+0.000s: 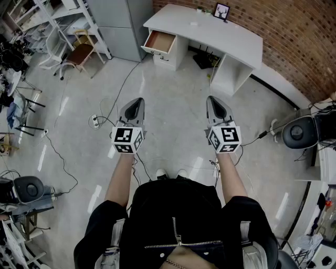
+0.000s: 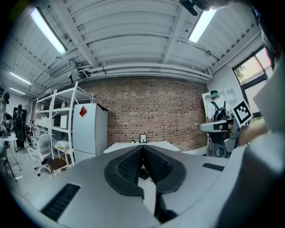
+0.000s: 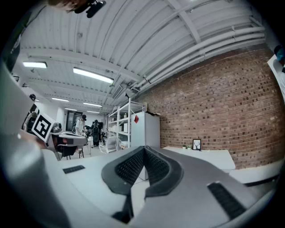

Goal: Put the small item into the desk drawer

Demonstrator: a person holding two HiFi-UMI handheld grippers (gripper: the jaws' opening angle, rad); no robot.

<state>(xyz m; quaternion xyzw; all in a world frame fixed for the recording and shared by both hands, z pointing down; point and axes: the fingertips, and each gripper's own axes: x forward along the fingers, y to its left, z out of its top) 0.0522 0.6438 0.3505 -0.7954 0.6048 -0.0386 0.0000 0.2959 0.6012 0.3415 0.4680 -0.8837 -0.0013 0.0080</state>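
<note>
A white desk [image 1: 220, 39] stands against the brick wall, several steps ahead of me. Its wooden drawer [image 1: 160, 42] at the left end is pulled open. A small pale item [image 1: 194, 23] lies on the desk top, too small to make out. My left gripper [image 1: 137, 101] and right gripper [image 1: 211, 99] are held level side by side over the floor, far short of the desk. In the left gripper view the left gripper [image 2: 142, 147] has its ribbed pads meeting with nothing between them. In the right gripper view the right gripper [image 3: 144, 148] is shut and empty too.
A small picture frame [image 1: 221, 10] stands at the desk's back. A grey cabinet [image 1: 118, 23], white shelves and a brown chair [image 1: 79, 52] stand left of the desk. Cables and a power strip [image 1: 95, 121] lie on the floor ahead left. A black round stool [image 1: 296, 132] is at right.
</note>
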